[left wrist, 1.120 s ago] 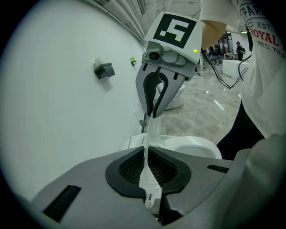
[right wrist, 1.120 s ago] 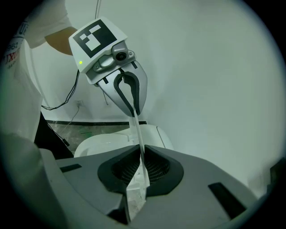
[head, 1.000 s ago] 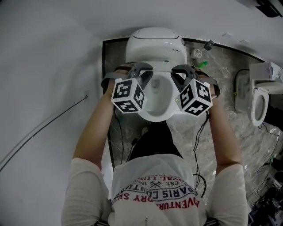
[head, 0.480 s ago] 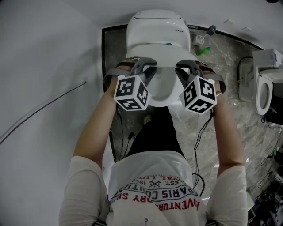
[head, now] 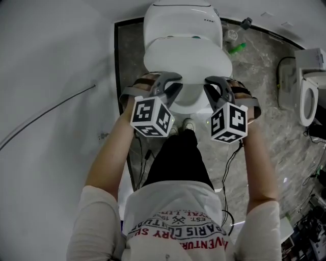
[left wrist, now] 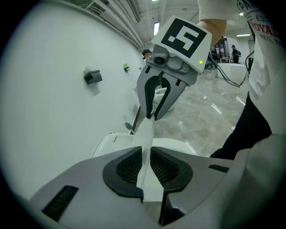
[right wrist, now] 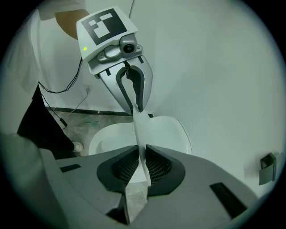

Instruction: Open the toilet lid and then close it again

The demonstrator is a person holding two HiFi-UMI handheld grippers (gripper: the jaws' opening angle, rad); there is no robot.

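As both handheld grippers clamp its front rim, the white toilet lid (head: 186,57) stands part-raised, tilted above the bowl (head: 184,103) and in front of the tank (head: 182,15). The left gripper (left wrist: 146,166) has its jaws pressed onto the lid's thin edge left of the bowl's centre. The right gripper (right wrist: 142,167) pinches the same edge on the bowl's right side. A green bottle (head: 235,48) lies on the marble floor (head: 254,76) right of the tank, and a second toilet (head: 308,89) stands farther right.

White toilet lid (head: 186,56) — grey marbled floor (head: 257,71).
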